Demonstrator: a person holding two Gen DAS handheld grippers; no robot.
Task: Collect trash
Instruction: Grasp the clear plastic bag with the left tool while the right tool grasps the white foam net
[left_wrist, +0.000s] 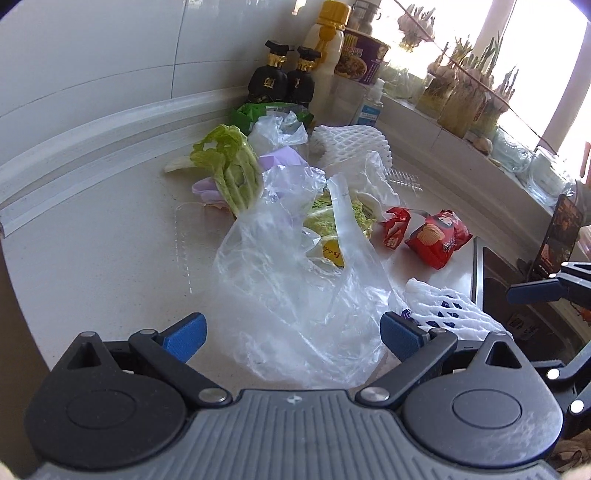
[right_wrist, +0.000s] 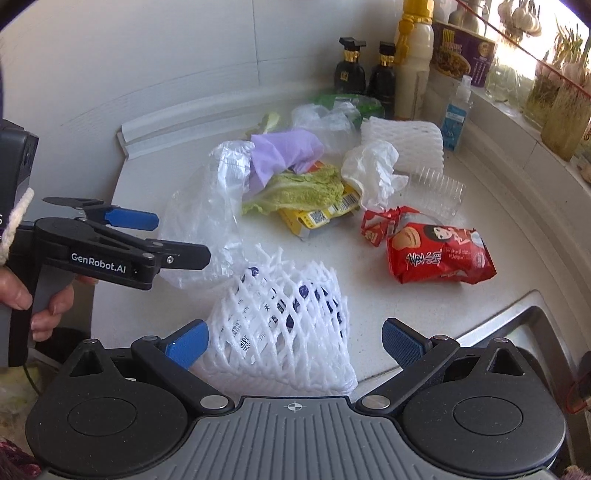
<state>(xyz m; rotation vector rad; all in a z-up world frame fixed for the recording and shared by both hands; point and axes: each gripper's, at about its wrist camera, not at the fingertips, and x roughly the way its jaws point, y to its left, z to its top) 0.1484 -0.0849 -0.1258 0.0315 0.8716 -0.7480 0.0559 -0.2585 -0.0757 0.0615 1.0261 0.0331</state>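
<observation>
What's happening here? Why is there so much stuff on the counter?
A person holds a gripper in each hand and is tidying trash off the counter. The left gripper is open, right in front of a clear plastic bag. The right gripper is open too, around a white foam net. Nothing is grabbed yet. A red snack packet, cabbage leaves and a purple glove still lie in the pile.

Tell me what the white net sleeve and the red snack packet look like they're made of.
White net sleeve: likely soft foam mesh, matte, with open diamond holes and puffy strands. Red snack packet: apparently thin plastic film, glossy, with printed graphics, crinkles and bright glare.
</observation>
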